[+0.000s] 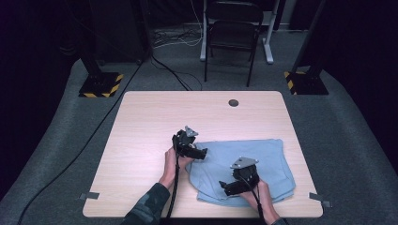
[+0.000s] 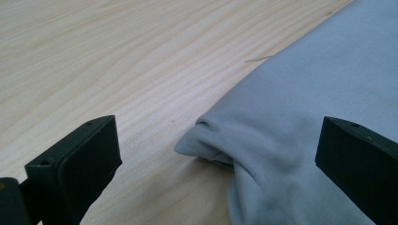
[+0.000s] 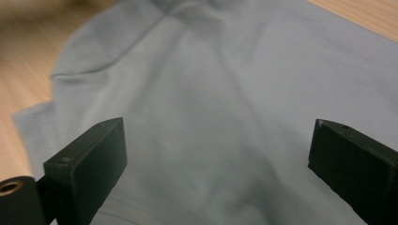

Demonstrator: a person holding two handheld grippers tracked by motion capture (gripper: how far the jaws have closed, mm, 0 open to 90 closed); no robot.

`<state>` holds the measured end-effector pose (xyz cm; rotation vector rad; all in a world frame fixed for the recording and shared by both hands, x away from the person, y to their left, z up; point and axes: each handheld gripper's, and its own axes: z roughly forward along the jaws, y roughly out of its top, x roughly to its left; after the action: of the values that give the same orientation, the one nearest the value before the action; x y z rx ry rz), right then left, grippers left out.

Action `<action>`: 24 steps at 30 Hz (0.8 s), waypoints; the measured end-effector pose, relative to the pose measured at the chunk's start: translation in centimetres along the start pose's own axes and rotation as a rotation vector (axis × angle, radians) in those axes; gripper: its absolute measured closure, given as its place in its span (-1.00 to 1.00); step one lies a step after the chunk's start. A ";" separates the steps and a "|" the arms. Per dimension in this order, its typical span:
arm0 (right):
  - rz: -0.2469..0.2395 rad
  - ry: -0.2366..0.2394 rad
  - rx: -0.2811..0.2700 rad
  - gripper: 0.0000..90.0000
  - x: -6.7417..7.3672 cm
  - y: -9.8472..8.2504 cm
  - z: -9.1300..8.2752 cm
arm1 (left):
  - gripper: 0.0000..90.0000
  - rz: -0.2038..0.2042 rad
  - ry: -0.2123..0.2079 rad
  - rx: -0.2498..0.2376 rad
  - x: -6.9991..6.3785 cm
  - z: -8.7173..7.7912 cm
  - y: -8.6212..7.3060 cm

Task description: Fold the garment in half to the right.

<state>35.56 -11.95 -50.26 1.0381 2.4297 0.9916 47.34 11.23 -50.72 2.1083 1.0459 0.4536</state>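
Note:
A folded light blue cloth [image 1: 256, 161] lies on the right half of the wooden table [image 1: 150, 117]. My left gripper [image 1: 199, 153] is at the cloth's left edge, open, its jaws wide apart around a bunched corner of the cloth [image 2: 211, 145]. My right gripper [image 1: 225, 186] hovers over the cloth's near part, open, with the flat cloth [image 3: 211, 117] between and beyond its jaws. Neither gripper holds anything.
A dark round grommet [image 1: 233, 102] sits near the table's far edge. Behind the table stands a black folding chair [image 1: 233, 33], with stand bases marked in yellow and black [image 1: 101, 84] at both sides and cables on the floor. Tape tabs mark the table's near corners.

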 end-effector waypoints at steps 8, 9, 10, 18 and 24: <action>-0.072 0.066 0.016 -0.95 3.6 0.9 1.4 | -1.00 -0.002 -0.033 0.019 0.0 0.6 -0.2; -0.079 0.072 0.022 -0.95 4.0 0.9 1.6 | -1.00 0.000 -0.041 0.017 -0.1 0.7 -0.2; -0.087 0.079 0.027 -0.95 4.5 0.9 1.8 | -1.00 0.002 -0.040 0.020 -0.2 0.8 -0.1; -0.173 0.095 0.050 -0.65 7.5 1.3 3.0 | -0.76 0.007 -0.094 0.032 -0.3 1.2 -0.6; -0.198 0.109 0.081 -0.40 8.3 1.2 3.6 | -0.48 0.017 -0.112 0.022 -0.2 1.2 -1.3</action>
<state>32.37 -3.61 -52.17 0.7672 2.6196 0.9122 47.25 11.08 -52.46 2.1378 0.9739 0.3297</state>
